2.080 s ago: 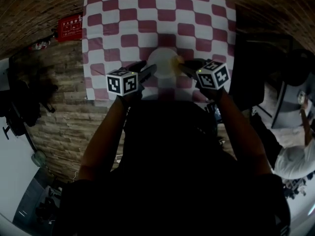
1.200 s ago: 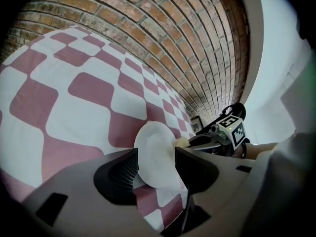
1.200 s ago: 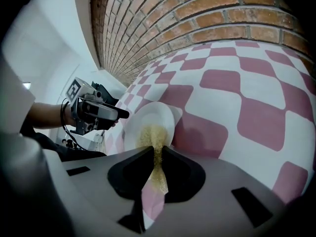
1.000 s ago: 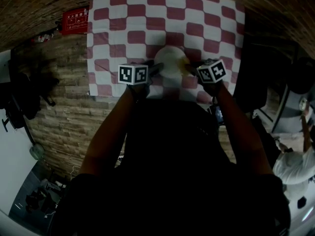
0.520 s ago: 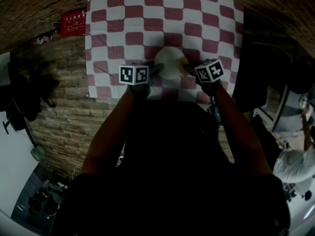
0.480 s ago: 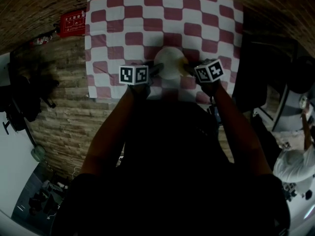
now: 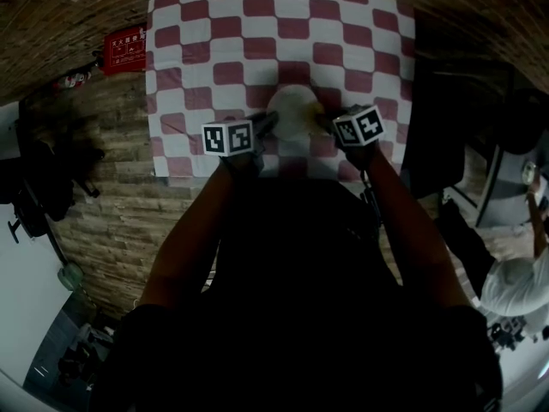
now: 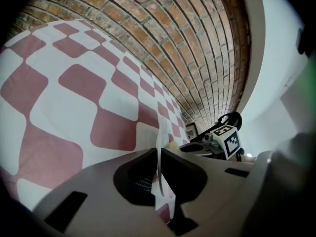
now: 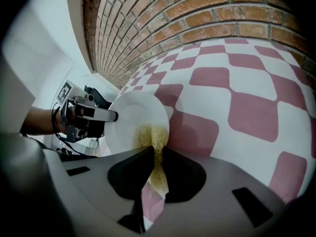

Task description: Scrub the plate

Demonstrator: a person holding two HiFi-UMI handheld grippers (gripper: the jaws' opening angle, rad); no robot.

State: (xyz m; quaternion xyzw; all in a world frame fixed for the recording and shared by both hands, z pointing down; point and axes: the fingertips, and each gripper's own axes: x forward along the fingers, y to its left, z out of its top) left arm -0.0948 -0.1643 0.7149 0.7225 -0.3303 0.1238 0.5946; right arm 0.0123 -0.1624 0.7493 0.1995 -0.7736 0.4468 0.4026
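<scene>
The jaws of the left gripper have just been closing and are now clenched on the rim of a white round plate, which shows there edge-on as a thin pale line running up between them. The jaws of the right gripper are clamped on a yellow scouring pad, a coarse, grainy strip whose far end lies against the face of the plate.

In the head view the plate sits between the two grippers, near the front edge of a surface covered by a red-and-white checked cloth. The left gripper takes it from its left side, and the right gripper meets it from the right, with the pad showing as a small yellow patch at the plate's right edge. Each gripper carries its cube of black-and-white square markers, the left one and the right one, just in front of the person's dark-sleeved forearms.

The right gripper view shows the left gripper gripping the plate's far rim, the plate tilted up with its face turned towards the pad. Whether its lower edge rests on the cloth cannot be told. Brickwork lies beyond the cloth.
</scene>
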